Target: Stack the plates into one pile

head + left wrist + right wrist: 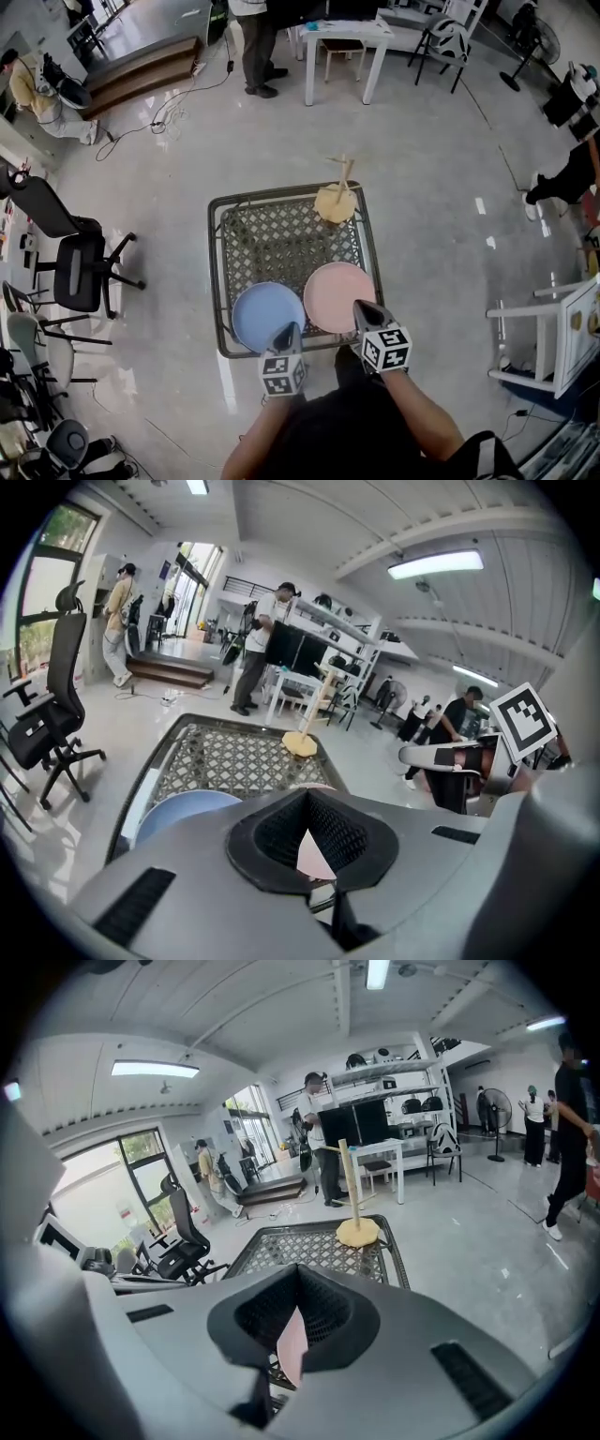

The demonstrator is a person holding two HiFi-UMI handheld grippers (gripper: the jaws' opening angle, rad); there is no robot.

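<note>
On the near half of the dark lattice table (217, 272) a blue plate (266, 315) lies at the left and a pink plate (337, 295) at the right, side by side and apart. My left gripper (287, 330) is shut, with its tip over the blue plate's near right rim. The right gripper (362, 307), also shut, has its tip over the pink plate's near edge. In the left gripper view the blue plate (178, 808) shows left of the shut gripper (307, 796). A pink sliver of the plate (292, 1344) shows below the shut right gripper (298, 1269).
A wooden stand with a round base (336, 200) sits on the table's far right corner. A black office chair (80, 267) is on the floor to the left, a white chair (553, 337) to the right. People stand by a white table (342, 37) further off.
</note>
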